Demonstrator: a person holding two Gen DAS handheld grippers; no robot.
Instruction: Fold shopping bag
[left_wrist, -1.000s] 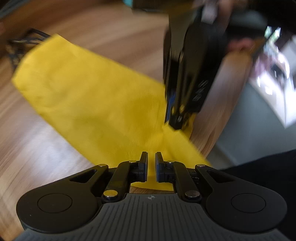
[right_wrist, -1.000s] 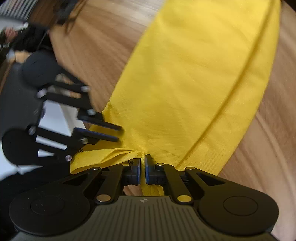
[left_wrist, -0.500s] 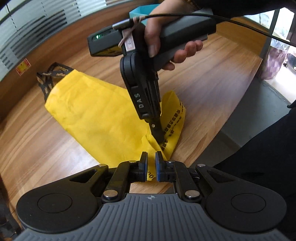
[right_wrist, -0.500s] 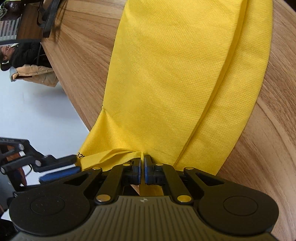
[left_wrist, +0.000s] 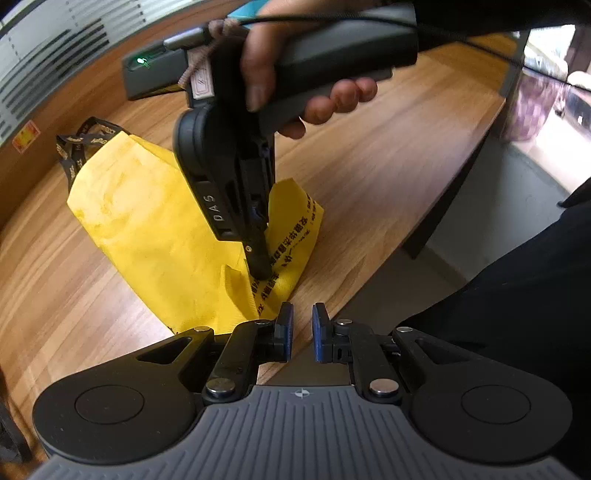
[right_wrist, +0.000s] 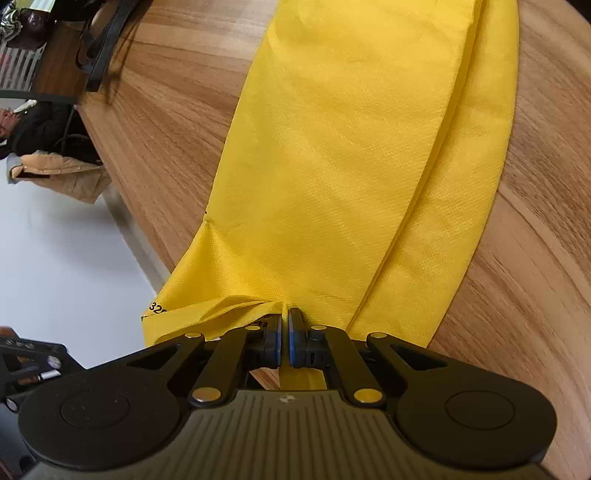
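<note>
The yellow shopping bag (left_wrist: 155, 229) lies flat on the wooden table (left_wrist: 388, 166), its black handles (left_wrist: 79, 147) at the far end. A hand (left_wrist: 266, 66) holds my right gripper (left_wrist: 260, 271), which points down onto the bag's near printed end. In the right wrist view that gripper (right_wrist: 285, 321) is shut on a pinched fold of the bag (right_wrist: 332, 166) at its near edge. My left gripper (left_wrist: 302, 321) hovers by the table's front edge, just short of the bag. Its jaws stand slightly apart with nothing between them.
The table's edge runs close under both grippers, with grey floor (left_wrist: 498, 221) beyond it. A person in dark clothes (right_wrist: 22, 125) sits off the table's far left corner. Black straps (right_wrist: 107, 40) lie on the table (right_wrist: 159, 122) near that corner.
My left gripper has drawn back from the bag toward the table's edge, and its jaws have parted a little. The right gripper has kept its grip on the bag's near edge.
</note>
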